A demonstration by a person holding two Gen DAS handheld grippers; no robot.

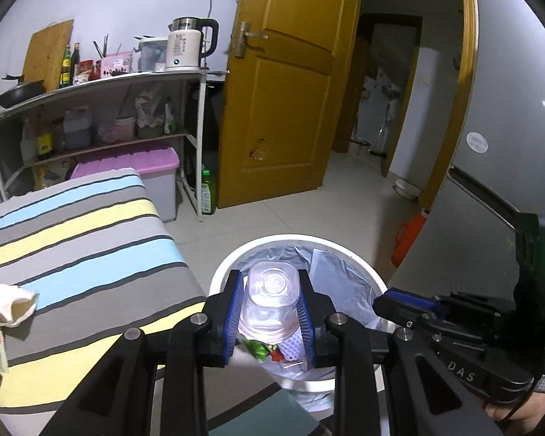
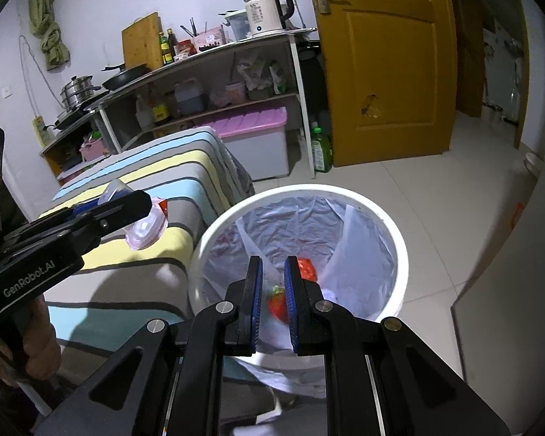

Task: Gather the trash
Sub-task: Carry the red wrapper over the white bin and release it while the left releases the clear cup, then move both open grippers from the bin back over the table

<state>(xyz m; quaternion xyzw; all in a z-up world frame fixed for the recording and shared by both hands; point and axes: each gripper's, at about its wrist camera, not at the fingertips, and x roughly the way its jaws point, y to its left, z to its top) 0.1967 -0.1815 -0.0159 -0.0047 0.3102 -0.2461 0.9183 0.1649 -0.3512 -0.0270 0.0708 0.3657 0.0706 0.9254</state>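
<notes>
My left gripper (image 1: 270, 283) is shut on a clear plastic cup (image 1: 270, 298), held bottom-forward over the near rim of the white trash bin (image 1: 229, 258). The right wrist view shows the same cup (image 2: 147, 230) in that gripper, above the bed edge beside the bin (image 2: 396, 232). My right gripper (image 2: 272, 272) hovers over the bin with its jaws a small gap apart and nothing between them. Red strawberry-printed wrappers (image 2: 307, 269) lie in the bin's clear liner. The right gripper also shows in the left wrist view (image 1: 407, 299).
A striped bed (image 1: 76, 239) lies left of the bin, with crumpled paper (image 1: 7, 305) at its left edge. A kitchen shelf (image 1: 127, 80) with a kettle, a pink-lidded box (image 1: 141, 163) and an open yellow door (image 1: 283, 83) stand behind. An orange container (image 1: 408, 234) sits on the floor at right.
</notes>
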